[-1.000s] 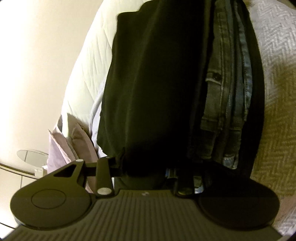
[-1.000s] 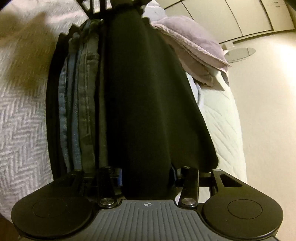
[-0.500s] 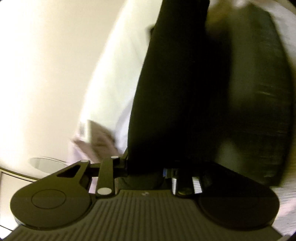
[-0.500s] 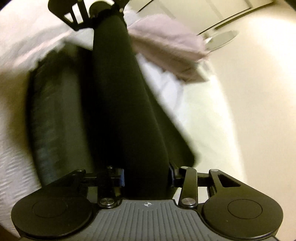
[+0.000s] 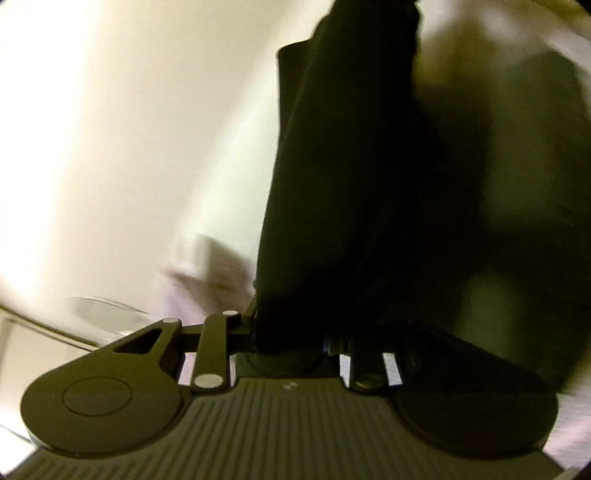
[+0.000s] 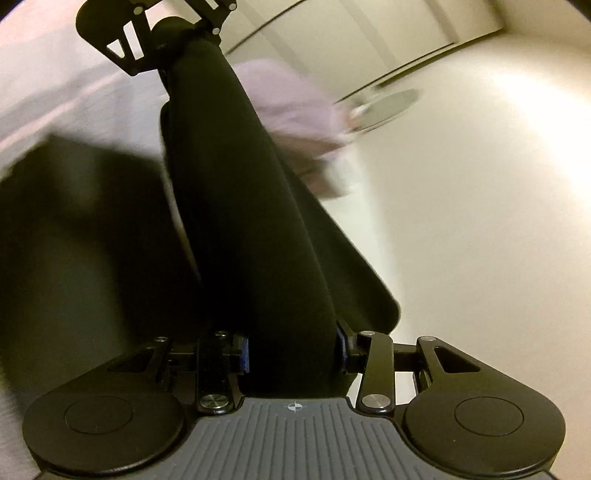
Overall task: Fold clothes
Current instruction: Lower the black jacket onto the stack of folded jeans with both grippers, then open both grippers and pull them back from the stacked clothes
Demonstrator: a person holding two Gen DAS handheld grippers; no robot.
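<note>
A long black garment (image 5: 351, 184) hangs stretched between my two grippers above the bed. My left gripper (image 5: 291, 332) is shut on one end of it; the cloth fills the gap between its jaws. My right gripper (image 6: 291, 350) is shut on the other end, with the fabric bunched between its blue pads (image 6: 243, 354). In the right wrist view the black garment (image 6: 240, 203) runs as a narrow band up to the left gripper (image 6: 173, 33) at the top. Part of the cloth droops to one side. Both views are blurred.
A dark stack of folded clothes (image 5: 517, 184) lies on the white quilted bed (image 5: 229, 147), seen blurred as the folded stack (image 6: 74, 221) under the garment. Lilac pillows (image 6: 295, 103) lie at the bed's far end. A round glass side table (image 6: 391, 103) stands by the wall.
Both grippers have risen with the black garment, pulling it off the folded jeans stack. The cloth now hangs narrower and tauter, and the bed looks farther below.
</note>
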